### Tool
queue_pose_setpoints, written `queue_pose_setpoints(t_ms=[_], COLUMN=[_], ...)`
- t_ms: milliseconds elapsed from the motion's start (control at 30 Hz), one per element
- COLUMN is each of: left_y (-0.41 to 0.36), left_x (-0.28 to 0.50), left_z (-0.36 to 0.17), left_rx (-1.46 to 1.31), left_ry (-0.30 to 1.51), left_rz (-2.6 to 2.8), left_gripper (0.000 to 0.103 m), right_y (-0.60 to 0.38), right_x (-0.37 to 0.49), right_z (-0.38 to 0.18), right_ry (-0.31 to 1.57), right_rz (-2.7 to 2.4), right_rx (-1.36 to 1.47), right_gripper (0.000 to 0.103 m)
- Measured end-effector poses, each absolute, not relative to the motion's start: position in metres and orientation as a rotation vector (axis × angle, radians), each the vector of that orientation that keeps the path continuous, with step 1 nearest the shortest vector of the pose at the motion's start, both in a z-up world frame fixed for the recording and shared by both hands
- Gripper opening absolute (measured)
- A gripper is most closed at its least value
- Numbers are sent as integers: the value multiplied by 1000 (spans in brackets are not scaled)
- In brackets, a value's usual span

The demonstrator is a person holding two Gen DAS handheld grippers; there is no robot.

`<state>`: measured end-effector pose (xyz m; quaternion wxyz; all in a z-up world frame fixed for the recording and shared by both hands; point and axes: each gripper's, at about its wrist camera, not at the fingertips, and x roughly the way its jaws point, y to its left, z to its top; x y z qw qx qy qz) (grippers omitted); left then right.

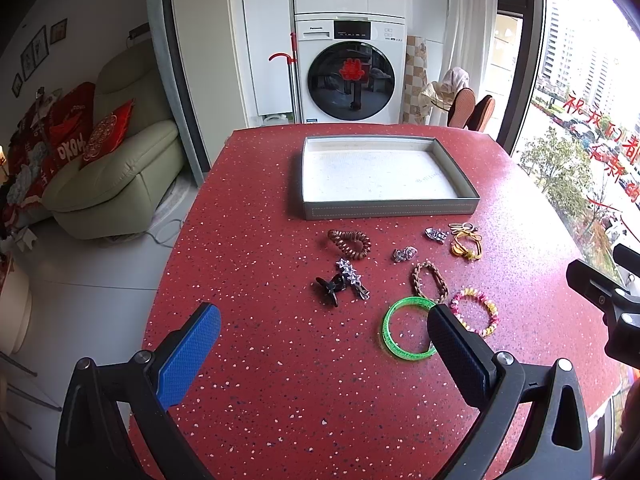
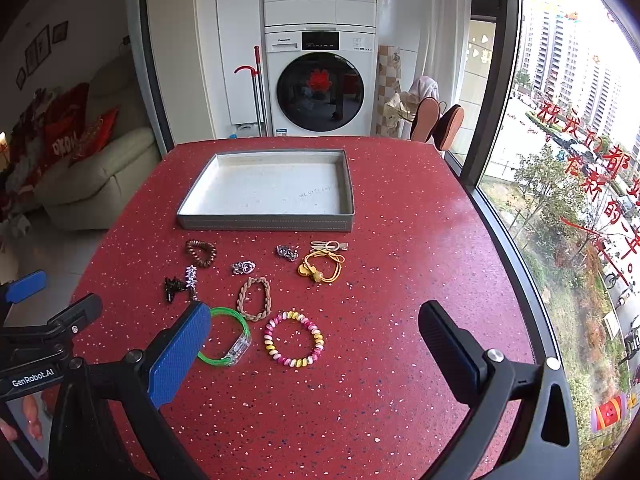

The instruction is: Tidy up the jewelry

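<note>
Right now the jewelry lies scattered on the red speckled desk (image 2: 400,240), all of it just in front of the grey tray (image 2: 266,224), whose white floor holds nothing. Nearest my grippers I see a green bangle (image 2: 236,344) and, beside it on the right, a pink-and-yellow beaded bracelet (image 2: 294,338). Just behind those two sits a tan braided bracelet (image 2: 255,298). Further back, close to the tray's front wall, I make out a brown spiral hair tie (image 2: 201,253), two small silver pieces (image 2: 243,267) (image 2: 287,253), a yellow elastic hair tie (image 2: 321,270) and pale hair clips (image 2: 329,245) touching its far edge. To the left lie a star-studded clip (image 2: 191,276) and a black claw clip (image 2: 172,286), touching each other.

My left hand-held gripper (image 1: 324,340) hovers above the desk with its fingers spread wide and nothing between them; in the left wrist view its right finger (image 1: 460,352) overlaps the green bangle (image 1: 404,330). My right hand-held gripper (image 2: 314,336) is likewise spread wide and holds nothing, its blue-padded left finger (image 2: 178,354) covering part of the bangle in the right wrist view.

Beyond the desk stand a stacked washing machine (image 2: 320,88) and dryer, a pale sofa (image 1: 120,172) with red cushions to the left, and a large window (image 2: 568,160) on the right.
</note>
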<state>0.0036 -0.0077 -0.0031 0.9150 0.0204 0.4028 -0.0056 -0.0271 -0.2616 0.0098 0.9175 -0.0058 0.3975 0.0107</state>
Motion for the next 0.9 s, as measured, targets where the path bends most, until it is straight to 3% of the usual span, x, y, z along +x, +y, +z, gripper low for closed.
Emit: queue_pose_setpoints(t_ms=[900], left_y=[-7], left_x=[4], left_z=[-3], left_rx=[64], left_ry=[860], left_rz=[-4], left_gripper=[103], right_y=[-261], right_x=[-31], right_z=[5], right_ry=[832], right_rz=[24], right_rx=[-22], right_gripper=[103])
